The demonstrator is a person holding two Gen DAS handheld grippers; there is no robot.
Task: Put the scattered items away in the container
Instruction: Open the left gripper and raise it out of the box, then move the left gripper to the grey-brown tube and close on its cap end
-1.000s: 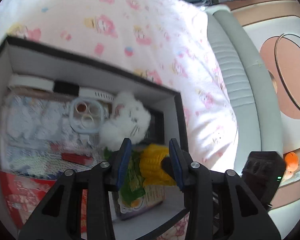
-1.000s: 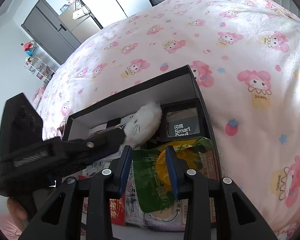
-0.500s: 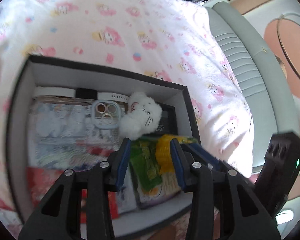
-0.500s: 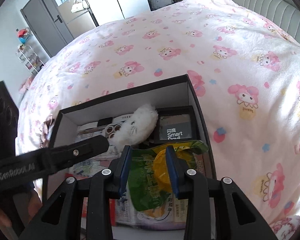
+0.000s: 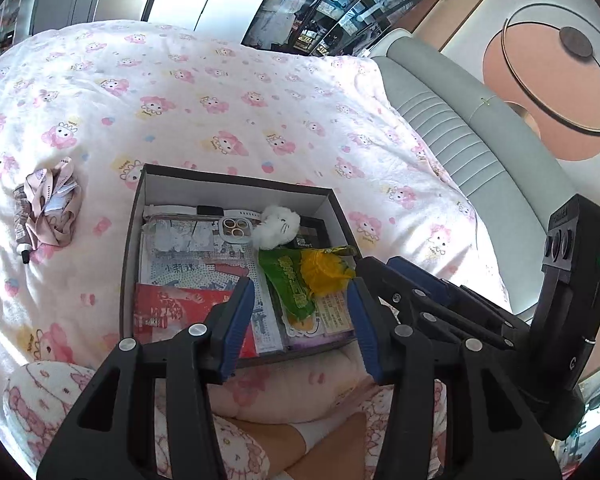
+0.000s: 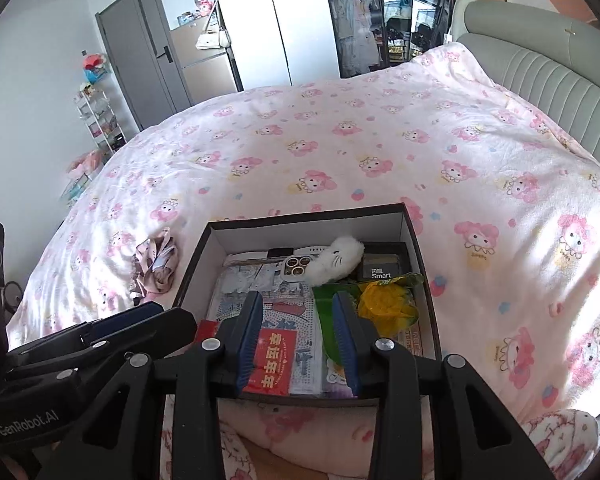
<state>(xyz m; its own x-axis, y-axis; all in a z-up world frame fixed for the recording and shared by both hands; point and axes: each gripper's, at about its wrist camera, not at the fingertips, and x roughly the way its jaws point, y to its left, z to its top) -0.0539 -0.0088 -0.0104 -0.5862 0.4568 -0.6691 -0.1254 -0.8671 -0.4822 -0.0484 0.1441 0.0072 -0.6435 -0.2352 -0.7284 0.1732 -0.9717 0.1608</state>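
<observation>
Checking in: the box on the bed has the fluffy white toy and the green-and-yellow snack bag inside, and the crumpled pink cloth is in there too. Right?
Not quite. The crumpled pink cloth isn't inside; it lies on the bedspread beside the box, clear of its wall, as the left wrist view shows. The fluffy white toy and green-and-yellow snack bag are indeed inside.

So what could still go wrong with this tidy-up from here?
1. The green and yellow snack bag lies on top of the pile, its end reaching the box's right wall, so it might slide out if the box is bumped.
2. The crumpled pink cloth with a small dark tube beside it remains on the bedspread, easy to overlook.
3. Both grippers hang empty, the left gripper with jaws opening.
</observation>
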